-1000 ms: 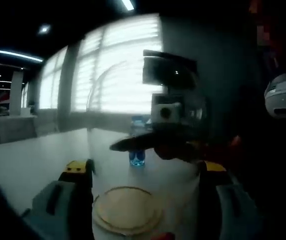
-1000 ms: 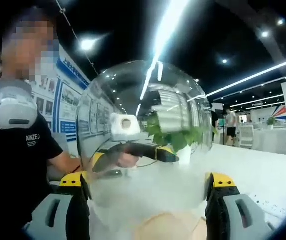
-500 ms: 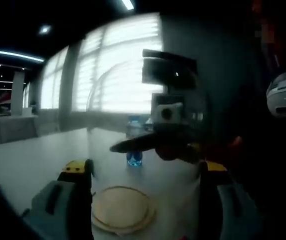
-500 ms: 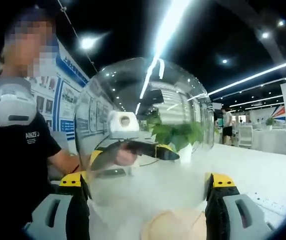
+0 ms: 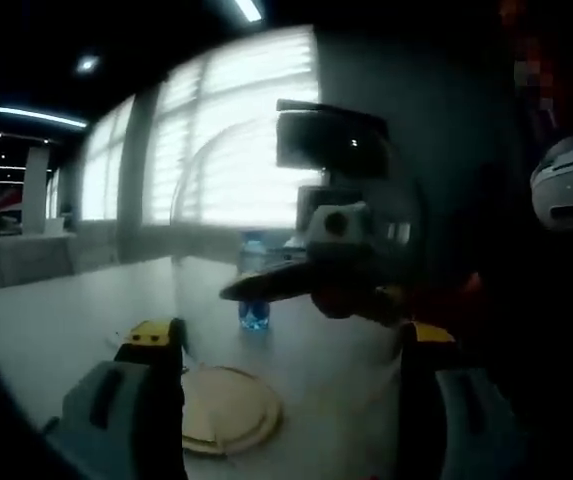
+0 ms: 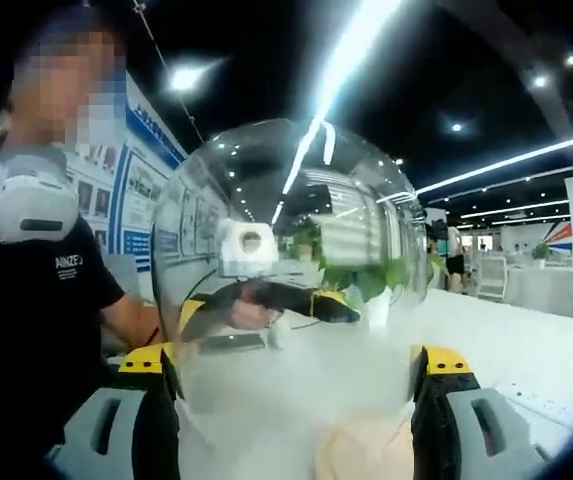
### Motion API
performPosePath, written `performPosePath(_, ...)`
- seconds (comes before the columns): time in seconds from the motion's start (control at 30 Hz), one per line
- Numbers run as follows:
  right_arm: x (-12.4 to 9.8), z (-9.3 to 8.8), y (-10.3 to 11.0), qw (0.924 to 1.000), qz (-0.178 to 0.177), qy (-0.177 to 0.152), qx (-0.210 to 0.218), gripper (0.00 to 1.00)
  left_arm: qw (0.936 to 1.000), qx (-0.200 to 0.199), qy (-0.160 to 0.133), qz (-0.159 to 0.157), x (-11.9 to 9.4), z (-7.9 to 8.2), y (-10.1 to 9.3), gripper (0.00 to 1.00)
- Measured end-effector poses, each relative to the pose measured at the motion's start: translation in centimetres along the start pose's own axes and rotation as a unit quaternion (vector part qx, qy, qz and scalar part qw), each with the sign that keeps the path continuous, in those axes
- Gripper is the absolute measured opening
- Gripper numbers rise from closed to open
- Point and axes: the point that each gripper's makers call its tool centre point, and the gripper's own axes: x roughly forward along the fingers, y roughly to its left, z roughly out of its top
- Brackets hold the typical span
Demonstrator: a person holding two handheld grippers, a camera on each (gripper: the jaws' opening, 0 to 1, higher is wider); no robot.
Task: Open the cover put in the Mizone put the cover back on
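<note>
A clear dome cover [image 5: 231,185] hangs above the table, held from opposite sides. My left gripper [image 5: 291,345] is shut on it, its yellow-tipped jaws pressing the dome's lower walls. Through the glass I see my right gripper [image 5: 331,285] facing me. In the right gripper view the same cover [image 6: 296,210] sits between the jaws of my right gripper [image 6: 296,365], shut on it, with my left gripper [image 6: 266,300] visible through it. The round wooden base [image 5: 228,410] lies on the table below, also the base [image 6: 366,452]. A blue Mizone bottle [image 5: 253,295] stands upright farther back.
The pale table [image 5: 56,320] stretches left toward bright windows. A person in a black shirt [image 6: 36,290] stands close at the left of the right gripper view. A potted plant [image 6: 371,285] stands behind the dome, on the white table [image 6: 526,350].
The wooden base has slid left in the left gripper view and right in the right gripper view; the bottle has drifted left too. The dome, still held, has shifted sideways off the base.
</note>
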Motion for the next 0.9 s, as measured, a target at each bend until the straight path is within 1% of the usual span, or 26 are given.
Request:
performPosePath(0.07,-0.1,0.0,0.4,1.0000,0.000,-0.004,0.004,0.90,0.9999,-0.007,-0.007,0.002,-0.2,-0.1,-0.6,0.73)
performPosePath(0.17,-0.2,0.0,1.3,1.0000,-0.002,-0.003,0.000,0.90,0.9999,-0.007,-0.009,0.001,-0.4,-0.2,-1.2,0.73)
performPosePath(0.27,-0.3,-0.1,1.9,1.0000,-0.003,-0.001,-0.004,0.90,1.0000,-0.003,-0.005,0.001,-0.5,-0.2,-1.9,0.73)
performPosePath(0.4,-0.4,-0.1,2.7,1.0000,-0.006,-0.004,-0.004,0.90,1.0000,0.001,-0.007,0.000,-0.8,0.0,-2.5,0.74)
performPosePath(0.63,-0.6,-0.3,3.5,1.0000,-0.006,-0.003,-0.001,0.90,1.0000,0.003,-0.004,0.001,-1.0,-0.1,-3.7,0.74)
performPosePath(0.8,-0.9,0.2,4.2,0.9999,-0.008,-0.011,0.004,0.90,0.9999,-0.009,-0.011,0.003,-1.2,0.1,-4.6,0.74)
performPosePath(0.9,-1.1,0.5,4.9,0.9999,-0.007,-0.013,-0.001,0.90,0.9998,-0.011,-0.013,0.005,-1.3,0.1,-5.3,0.74)
